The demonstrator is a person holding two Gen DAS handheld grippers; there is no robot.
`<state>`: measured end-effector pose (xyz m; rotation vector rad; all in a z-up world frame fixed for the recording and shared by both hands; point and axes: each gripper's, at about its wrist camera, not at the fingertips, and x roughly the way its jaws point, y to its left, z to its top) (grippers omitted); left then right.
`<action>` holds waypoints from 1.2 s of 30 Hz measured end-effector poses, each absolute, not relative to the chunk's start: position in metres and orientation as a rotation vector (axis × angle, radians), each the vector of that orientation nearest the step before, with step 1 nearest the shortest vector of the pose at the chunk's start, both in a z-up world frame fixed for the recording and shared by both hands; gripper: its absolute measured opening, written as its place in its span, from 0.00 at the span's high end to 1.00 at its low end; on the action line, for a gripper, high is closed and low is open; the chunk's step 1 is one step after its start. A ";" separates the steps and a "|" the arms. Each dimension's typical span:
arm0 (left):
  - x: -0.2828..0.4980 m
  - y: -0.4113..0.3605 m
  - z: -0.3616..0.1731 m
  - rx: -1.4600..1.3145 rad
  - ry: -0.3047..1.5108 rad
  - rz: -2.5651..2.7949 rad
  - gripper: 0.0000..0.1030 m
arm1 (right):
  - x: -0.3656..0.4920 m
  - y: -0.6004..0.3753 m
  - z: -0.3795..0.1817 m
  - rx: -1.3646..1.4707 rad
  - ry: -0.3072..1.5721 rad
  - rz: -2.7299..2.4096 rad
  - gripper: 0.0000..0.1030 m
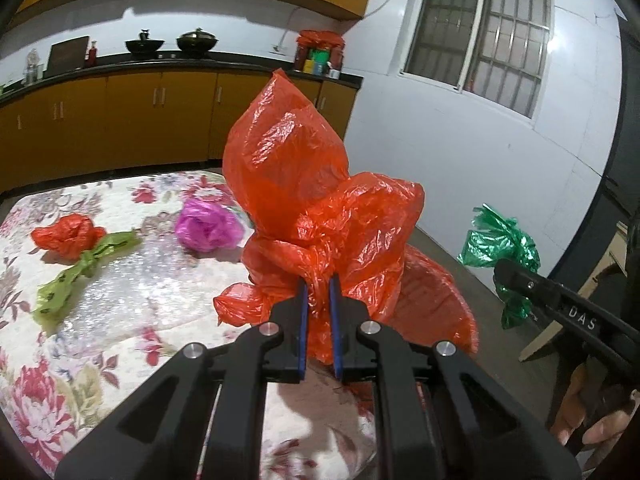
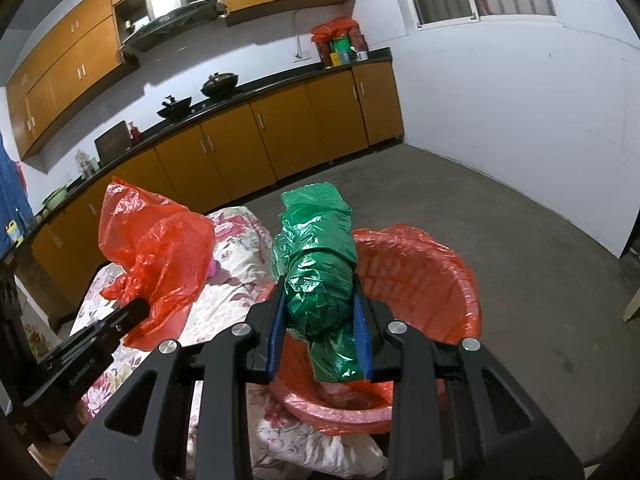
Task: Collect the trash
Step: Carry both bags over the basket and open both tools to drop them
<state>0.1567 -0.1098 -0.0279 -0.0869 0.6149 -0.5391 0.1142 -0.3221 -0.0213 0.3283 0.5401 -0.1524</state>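
Note:
My left gripper (image 1: 319,280) is shut on a large crumpled red plastic bag (image 1: 304,184) and holds it above the table's right edge; the bag also shows in the right wrist view (image 2: 156,248). My right gripper (image 2: 320,292) is shut on a crumpled green plastic bag (image 2: 320,264) and holds it over a pink basket lined with a red bag (image 2: 436,280). In the left wrist view the green bag (image 1: 496,240) and the right gripper's body are at the right, and the basket (image 1: 436,292) is partly hidden behind the red bag.
On the floral tablecloth (image 1: 52,392) lie a small red bag (image 1: 66,236), a light green bag (image 1: 76,276), a purple bag (image 1: 208,226) and bubble wrap (image 1: 132,284). Kitchen cabinets (image 1: 120,120) stand behind. A wooden stool (image 1: 568,312) is at the right on the concrete floor.

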 end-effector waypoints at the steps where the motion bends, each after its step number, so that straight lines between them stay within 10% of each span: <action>1: 0.158 -0.113 -0.029 -0.084 0.618 -0.549 0.89 | 0.113 -0.324 -0.022 0.330 0.539 -0.156 0.71; 25: 0.188 -0.183 -0.062 -0.038 0.689 -0.670 0.88 | 0.132 -0.364 -0.036 0.406 0.537 -0.237 0.66; 36: 0.196 -0.170 -0.079 -0.047 0.725 -0.611 0.62 | 0.129 -0.370 -0.036 0.422 0.521 -0.230 0.48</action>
